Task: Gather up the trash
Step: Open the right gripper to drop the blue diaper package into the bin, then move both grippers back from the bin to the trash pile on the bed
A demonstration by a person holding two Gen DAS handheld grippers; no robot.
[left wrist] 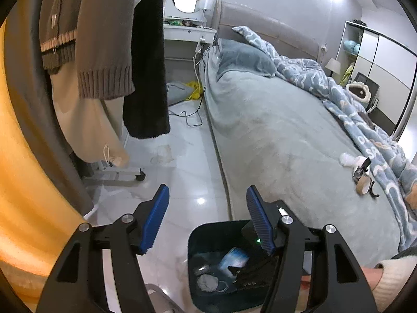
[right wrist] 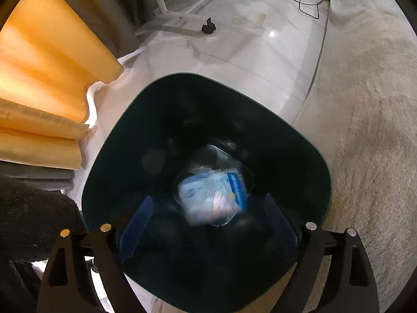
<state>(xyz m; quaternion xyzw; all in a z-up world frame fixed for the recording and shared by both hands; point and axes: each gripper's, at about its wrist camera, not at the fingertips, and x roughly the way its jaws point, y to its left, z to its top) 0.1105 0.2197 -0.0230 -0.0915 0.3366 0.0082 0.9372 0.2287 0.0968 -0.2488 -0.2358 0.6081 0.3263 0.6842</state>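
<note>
Below, dark bin (right wrist: 125, 135) on white floor (left wrist: 182, 161), bed (left wrist: 273, 135) just right, orange curtain (right wrist: 47, 60) left. Right gripper (right wrist: 208, 224) over bin mouth, fingers spread, nothing between them. Blue-and-white packet (right wrist: 213, 195), blurred, inside bin, apart from both fingers. Left gripper (left wrist: 207, 219) near bin's left side, fingers spread, empty. Bin (left wrist: 206, 237) also holds grey lump (left wrist: 207, 283). Small scraps (left wrist: 361, 174) lie on bed, far right. Clothes (left wrist: 104, 39) hang far left.
</note>
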